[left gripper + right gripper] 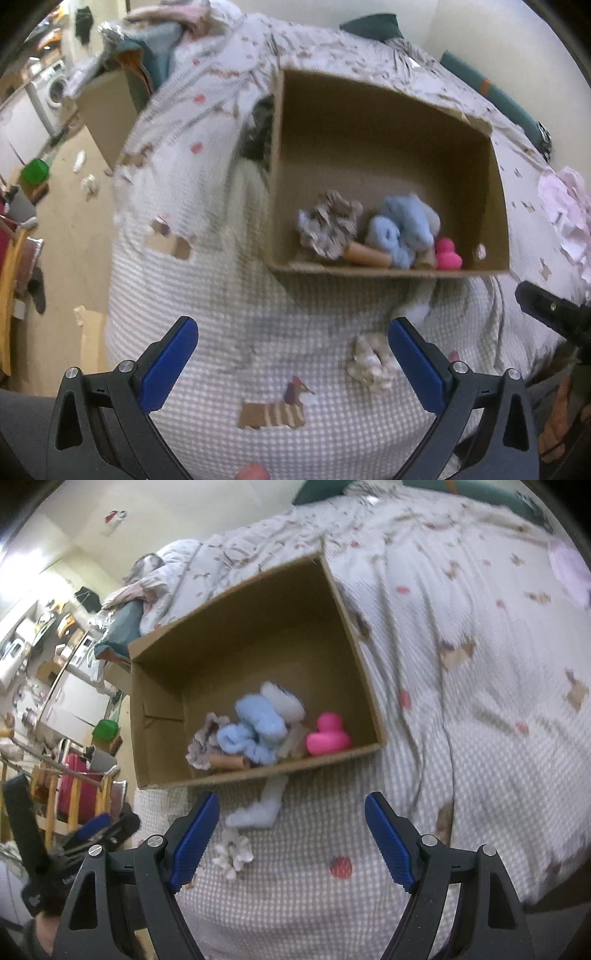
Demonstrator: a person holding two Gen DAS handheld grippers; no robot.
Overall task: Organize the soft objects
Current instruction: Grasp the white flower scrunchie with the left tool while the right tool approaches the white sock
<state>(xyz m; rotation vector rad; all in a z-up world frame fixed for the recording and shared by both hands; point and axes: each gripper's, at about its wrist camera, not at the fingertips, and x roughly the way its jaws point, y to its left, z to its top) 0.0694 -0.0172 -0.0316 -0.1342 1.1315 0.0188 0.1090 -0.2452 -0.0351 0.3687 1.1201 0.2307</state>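
On the bed, just in front of the near wall of the cardboard box (255,771), two soft things are not yet put away: a pale blue sock (258,808) and a small cream scrunchie (232,853). The sock lies with its long axis running away from the grippers, its far end touching the box wall and its toe end pointing back toward the near edge of the bed. The scrunchie lies just beside that toe end, a little nearer. Both rest on the checked bedcover (332,904). The right gripper (291,834) has its jaws wide apart and holds nothing; the sock is ahead of it and toward its left finger, the scrunchie touching or almost under that finger. The left gripper (293,363) is also wide open and empty; for it the scrunchie (371,363) sits close against its right finger. I judge the right gripper the better placed for the sock, the left for the scrunchie. Inside the box, at its near wall, lie already a patterned scrunchie (328,229), blue socks (400,229), and a pink rubber duck (447,254). Only the right view shows the loose sock in full; the left view shows hardly more than a pale patch of it under the box edge.
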